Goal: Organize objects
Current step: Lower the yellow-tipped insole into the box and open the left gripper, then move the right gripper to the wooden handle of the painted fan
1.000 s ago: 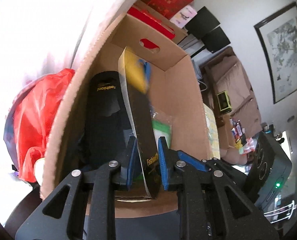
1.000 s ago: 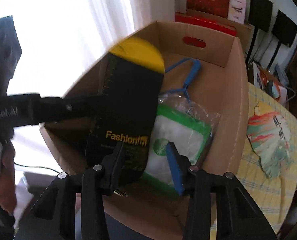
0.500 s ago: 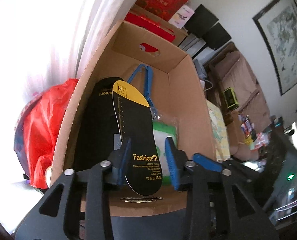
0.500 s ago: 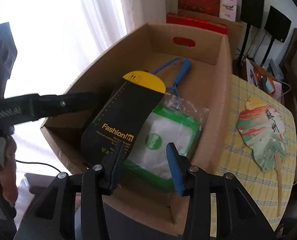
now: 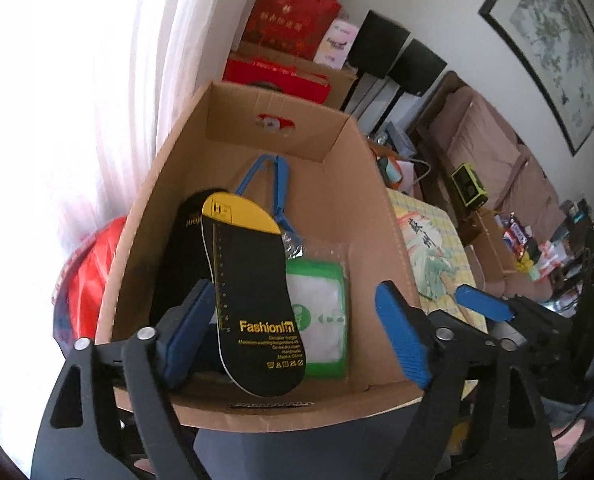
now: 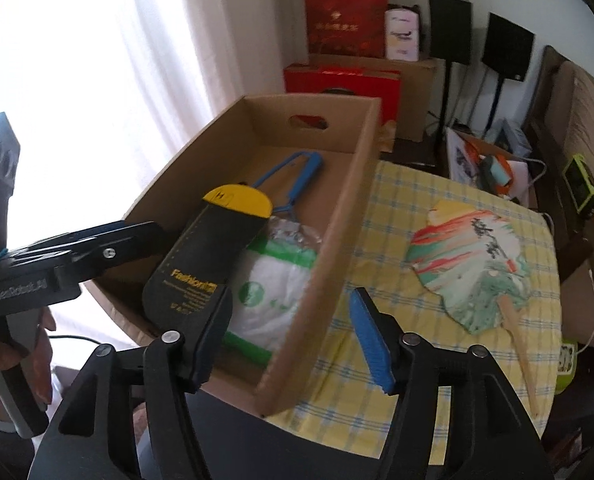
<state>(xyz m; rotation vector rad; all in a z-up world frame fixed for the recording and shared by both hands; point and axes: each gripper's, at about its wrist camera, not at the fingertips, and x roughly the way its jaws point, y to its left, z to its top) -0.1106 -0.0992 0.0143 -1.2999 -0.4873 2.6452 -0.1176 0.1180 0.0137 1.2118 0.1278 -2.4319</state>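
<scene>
Box [image 5: 361, 184] w/ 2 insoles [image 5: 253, 292], 1 green pack [image 5: 321, 312]; both claws [image 5: 293, 336] [image 6: 293, 336] opening, empty.

Right gripper [image 6: 293, 336] jaws opening, nothing between the pads; it hovers over the near corner of the cardboard box [image 6: 339, 216]. Inside the box: black-and-yellow insole [image 6: 205, 256] lying across a green-edged plastic packet [image 6: 273, 280], blue-handled tool [image 6: 297, 176] behind. Left gripper [image 6: 97, 248] reaches in from the left. Painted fan [image 6: 473, 264] on the checked tablecloth [image 6: 397, 208].

box [image 6: 329, 216] far end free, insole [image 5: 253, 292] blocking near end
</scene>
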